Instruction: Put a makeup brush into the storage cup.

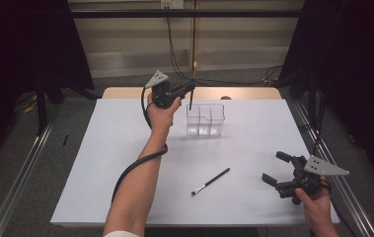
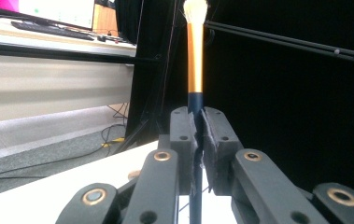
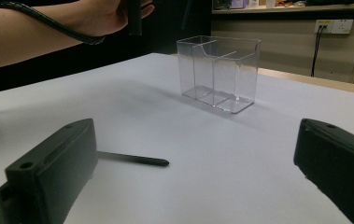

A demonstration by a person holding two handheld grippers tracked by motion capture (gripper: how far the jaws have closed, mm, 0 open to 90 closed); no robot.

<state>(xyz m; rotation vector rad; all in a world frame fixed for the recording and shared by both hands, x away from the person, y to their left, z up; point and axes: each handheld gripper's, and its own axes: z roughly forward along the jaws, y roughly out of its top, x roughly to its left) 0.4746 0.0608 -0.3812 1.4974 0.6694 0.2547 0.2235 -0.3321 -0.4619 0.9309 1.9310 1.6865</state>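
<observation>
the white bench (image 1: 253, 197) had lots of free room: bare surface at left, front and right, w/ the clear organiser (image 1: 205, 119) standing toward the far edge, well apart from the rest. the left tongs (image 1: 190, 89) were raised above the organiser's left side, jaws pinched tight on a makeup brush (image 1: 192, 101) held upright, its dark handle pointing down at the box; couldn't tell if the tip was inside a compartment. the right tongs (image 1: 276, 168) sat low near the bench's right front edge, jaws spread wide, nothing between them. a second brush (image 1: 210, 181) lay flat on the bench, just left of the right tongs, angled, not touching anything.

left gripper view gave what the high view didn't: the held brush (image 2: 194, 60) had a gold metal ferrule, pale bristle tuft on top, dark blue handle clamped between the pads. right gripper view showed the organiser (image 3: 219, 74) as transparent hard plastic, rectangular w/ inner dividers, empty compartments, plus the lying brush's (image 3: 132, 159) thin black handle.
</observation>
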